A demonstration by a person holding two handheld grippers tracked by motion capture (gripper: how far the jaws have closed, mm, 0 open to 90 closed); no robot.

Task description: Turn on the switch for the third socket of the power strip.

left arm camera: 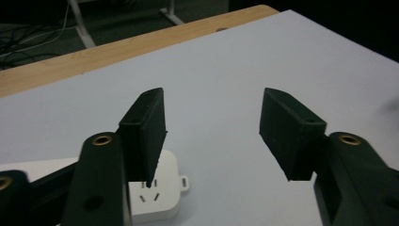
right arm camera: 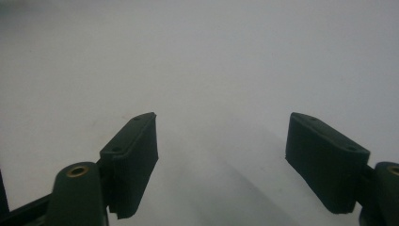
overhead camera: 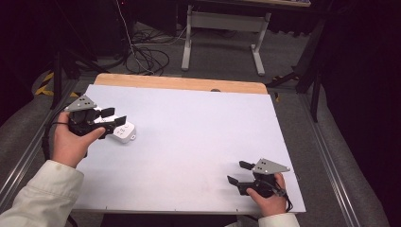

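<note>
At the bottom right of the high view, the person's right hand [overhead camera: 268, 198] is gripping the right gripper [overhead camera: 240, 172], which is hovering low over the white sheet [overhead camera: 198, 142] covering the table. Its two black jaws are standing spread wide, with nothing between them. In the right gripper view the same jaws are rising from the lower corners, far apart, with bare white surface lying in the gap.

Higher up, at the left middle of the high view, the left hand [overhead camera: 71, 144], coming out of a pale sleeve [overhead camera: 40, 196], is holding the left gripper [overhead camera: 115, 117]. Its jaws are also standing spread, pinching nothing. A white power strip [overhead camera: 124, 132] is lying flat on the sheet just beside and below these jaws, toward the lower right of them in the frame, partly tucked under the gripper body. In the left gripper view the power strip [left arm camera: 157, 197] is sitting at the bottom left, under and just behind the left-hand jaw rather than in the gap between the two; whether that jaw is touching it cannot be told. Socket slots are showing on its top face.

Farther off, a wooden table edge [overhead camera: 179, 83] is running along the sheet's far side. Beyond it, at the top of the frame, cables [overhead camera: 146, 56] are lying on the dark floor beside a grey table frame [overhead camera: 224, 35].
</note>
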